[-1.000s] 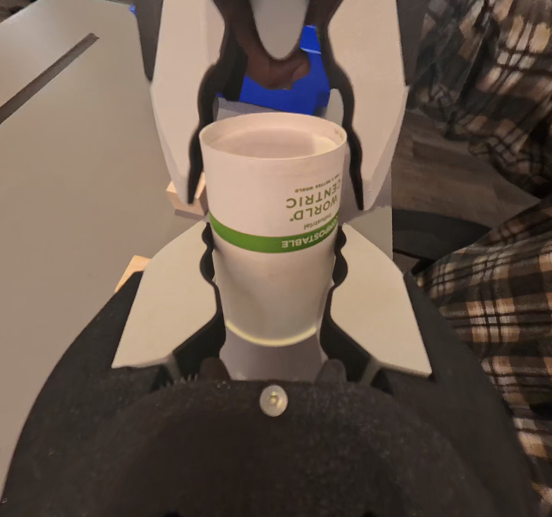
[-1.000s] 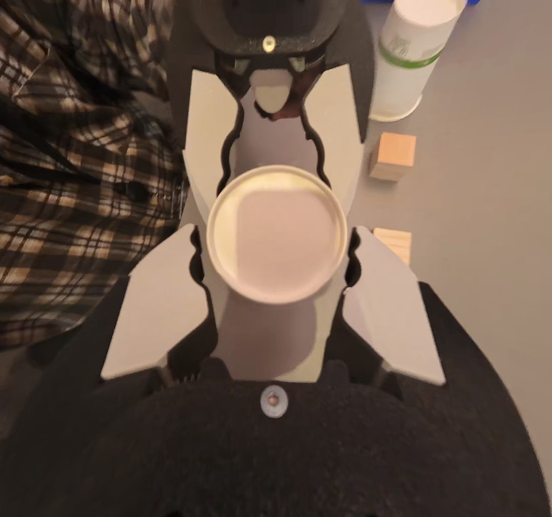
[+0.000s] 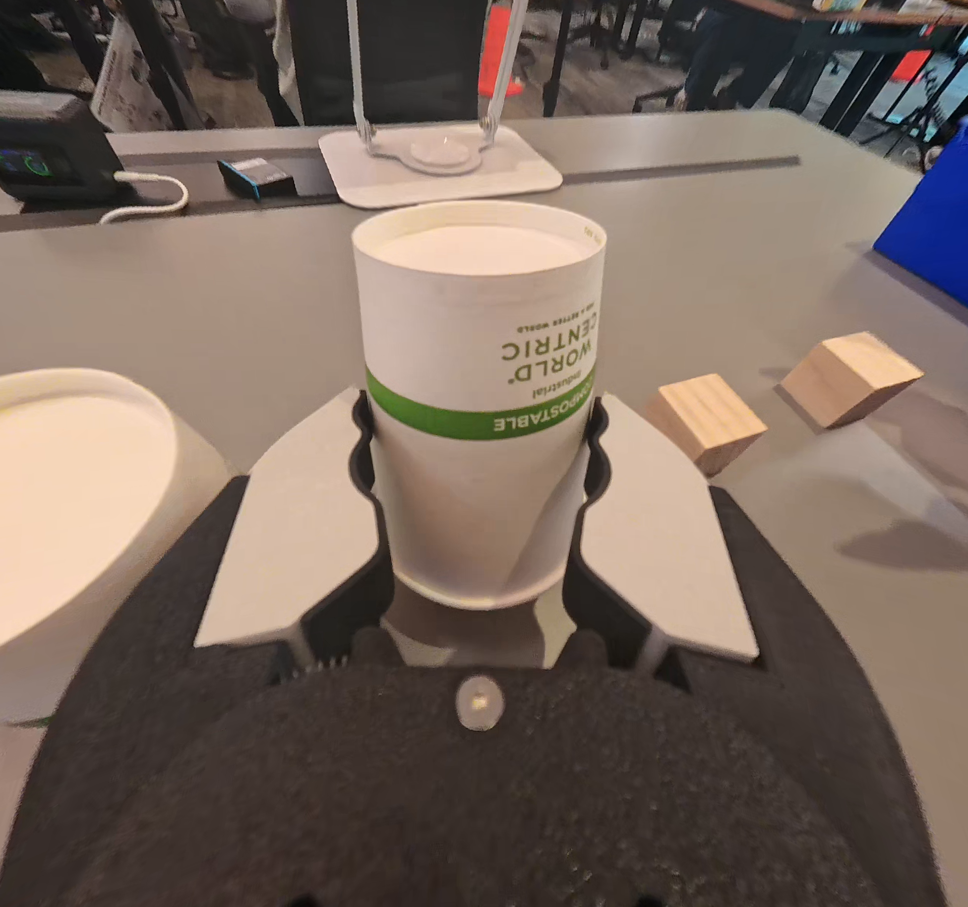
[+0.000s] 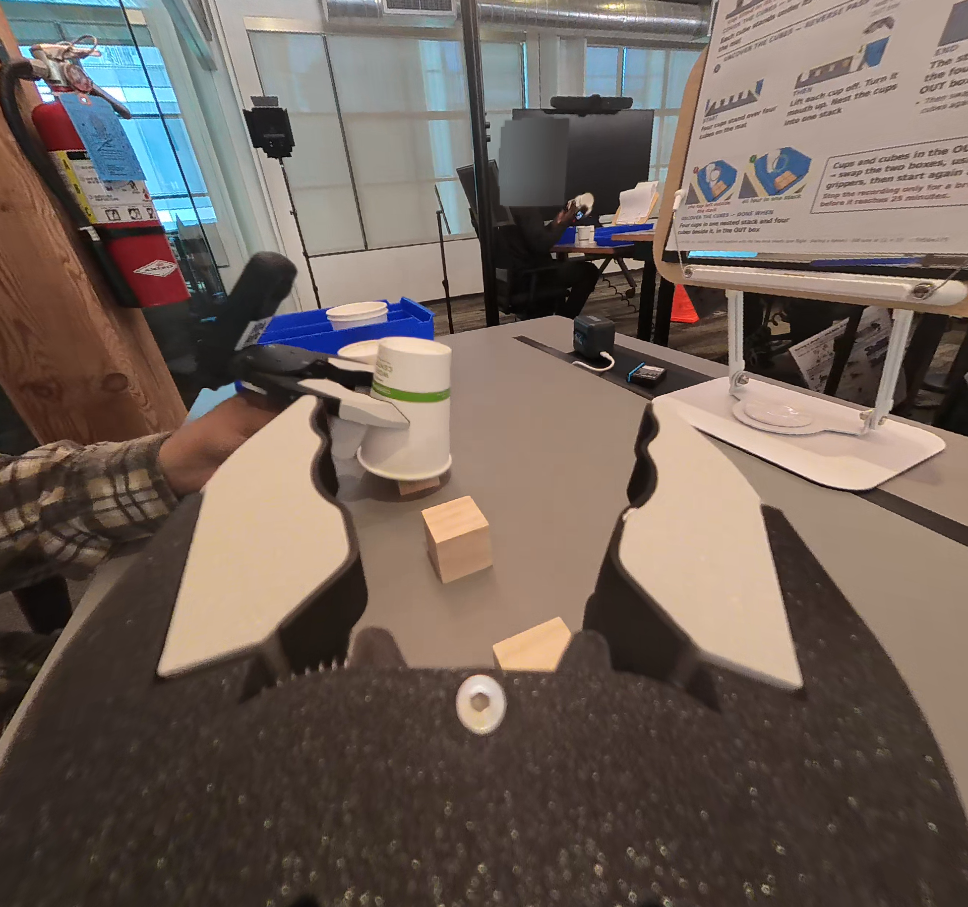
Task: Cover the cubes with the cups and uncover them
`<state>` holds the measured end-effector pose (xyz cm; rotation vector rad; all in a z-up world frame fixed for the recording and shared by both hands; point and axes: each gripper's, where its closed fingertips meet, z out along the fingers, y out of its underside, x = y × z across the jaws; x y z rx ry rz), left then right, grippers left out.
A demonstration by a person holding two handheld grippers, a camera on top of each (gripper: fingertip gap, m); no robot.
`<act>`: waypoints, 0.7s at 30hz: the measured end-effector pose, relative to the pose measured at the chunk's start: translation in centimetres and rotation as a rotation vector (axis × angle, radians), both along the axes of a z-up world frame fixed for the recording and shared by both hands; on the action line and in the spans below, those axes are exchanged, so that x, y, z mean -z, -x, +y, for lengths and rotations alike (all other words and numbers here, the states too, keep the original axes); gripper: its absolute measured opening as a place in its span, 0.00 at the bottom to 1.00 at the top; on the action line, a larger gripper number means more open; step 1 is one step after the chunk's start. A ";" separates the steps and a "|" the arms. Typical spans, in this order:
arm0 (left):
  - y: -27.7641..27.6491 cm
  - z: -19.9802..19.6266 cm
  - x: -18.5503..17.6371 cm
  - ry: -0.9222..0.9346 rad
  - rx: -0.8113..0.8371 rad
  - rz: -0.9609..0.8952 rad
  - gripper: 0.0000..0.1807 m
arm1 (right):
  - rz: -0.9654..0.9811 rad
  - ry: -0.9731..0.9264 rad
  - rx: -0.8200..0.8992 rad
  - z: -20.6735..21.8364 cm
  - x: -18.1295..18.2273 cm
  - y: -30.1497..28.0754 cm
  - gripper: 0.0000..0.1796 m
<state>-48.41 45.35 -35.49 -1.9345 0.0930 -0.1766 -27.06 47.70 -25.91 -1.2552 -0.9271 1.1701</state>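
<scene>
My left gripper (image 3: 479, 410) is shut on an upside-down white paper cup with a green band (image 3: 479, 337). In the right wrist view this cup (image 4: 414, 410) is slightly tilted in the left gripper (image 4: 366, 400), its rim just above a wooden cube (image 4: 416, 486) that shows partly beneath it. Two more wooden cubes (image 3: 704, 423) (image 3: 851, 379) lie on the grey table to the right. My right gripper (image 4: 484, 415) is open and empty, with one cube (image 4: 457, 536) between its fingers and another (image 4: 531, 649) near its base.
A second upside-down cup (image 3: 78, 489) stands at the left, behind the held cup in the right wrist view (image 4: 352, 353). A blue bin (image 4: 345, 332) with stacked cups is at the far left. A white stand base (image 3: 440, 164) with an instruction board, a black device (image 3: 52, 154) and a cable lie at the back.
Both grippers were around the cup near the person's body. The right gripper has let go and opened. The left gripper has carried the cup out over a cube on the table.
</scene>
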 end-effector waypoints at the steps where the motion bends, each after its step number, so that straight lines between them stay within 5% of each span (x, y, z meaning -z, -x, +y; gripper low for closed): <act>1: 0.0 0.0 0.7 0.027 0.005 0.012 0.44 | -0.004 -0.001 -0.005 -0.1 0.1 0.1 0.61; 13: -0.6 -1.2 1.3 0.110 0.006 0.035 0.52 | -0.019 -0.012 -0.044 -0.9 0.4 0.6 0.62; 21: 0.5 -6.1 -6.8 -0.051 0.001 0.079 0.64 | -0.050 -0.025 -0.040 -1.1 1.0 0.6 0.63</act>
